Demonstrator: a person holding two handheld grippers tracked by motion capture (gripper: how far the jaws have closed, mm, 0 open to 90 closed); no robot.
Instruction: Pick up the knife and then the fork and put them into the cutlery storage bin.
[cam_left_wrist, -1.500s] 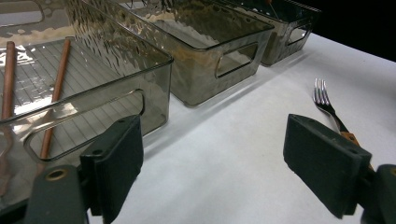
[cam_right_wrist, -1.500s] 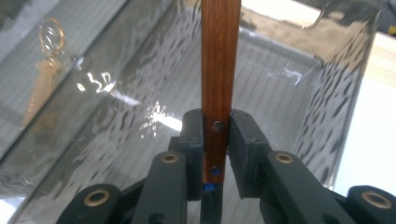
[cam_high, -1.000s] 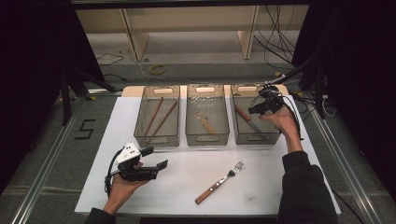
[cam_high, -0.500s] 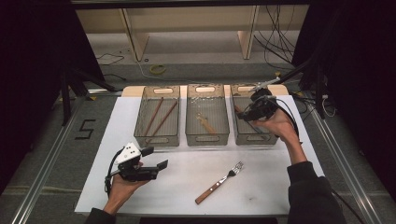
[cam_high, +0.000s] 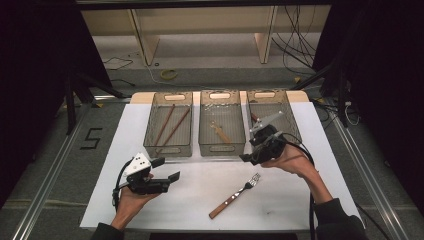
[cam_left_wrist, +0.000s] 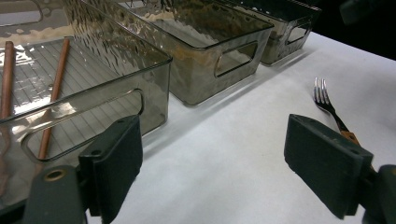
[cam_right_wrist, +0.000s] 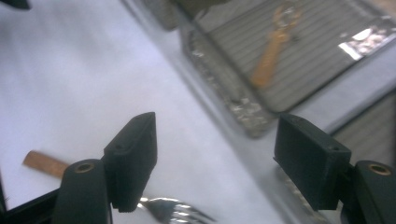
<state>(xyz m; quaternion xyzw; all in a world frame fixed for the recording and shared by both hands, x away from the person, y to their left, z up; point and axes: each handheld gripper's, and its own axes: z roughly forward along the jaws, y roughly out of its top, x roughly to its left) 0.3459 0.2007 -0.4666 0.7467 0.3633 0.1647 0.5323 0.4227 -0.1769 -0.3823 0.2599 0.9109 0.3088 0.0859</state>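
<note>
A white table top (cam_high: 310, 200) is seen from above, with three clear bins set in a row at its far side. Two brown sticks (cam_high: 170, 126) are held in the left bin (cam_high: 168, 125); they are seen in the left gripper view too (cam_left_wrist: 53, 93). A small wooden-handled utensil (cam_high: 220, 132) lies in the middle bin (cam_high: 221, 122), shown blurred in the right gripper view (cam_right_wrist: 271, 51). A dark item is partly seen in the right bin (cam_high: 285, 107), its kind cannot be told.

A fork (cam_high: 236, 194) with a wooden handle lies on the table in front of the bins, between the two hands, tines pointed toward the right gripper. It is touched by neither gripper.

The left gripper (cam_high: 167, 170) is held low at the near left of the table by the left hand (cam_high: 131, 200), jaws spread wide with nothing between them, pointed toward the fork (cam_left_wrist: 329, 105).

The right gripper (cam_high: 252, 156) is held by the right hand (cam_high: 290, 160) just in front of the middle and right bins, above the table. Its jaws are spread apart and empty, with the fork (cam_right_wrist: 173, 210) seen below them.
</note>
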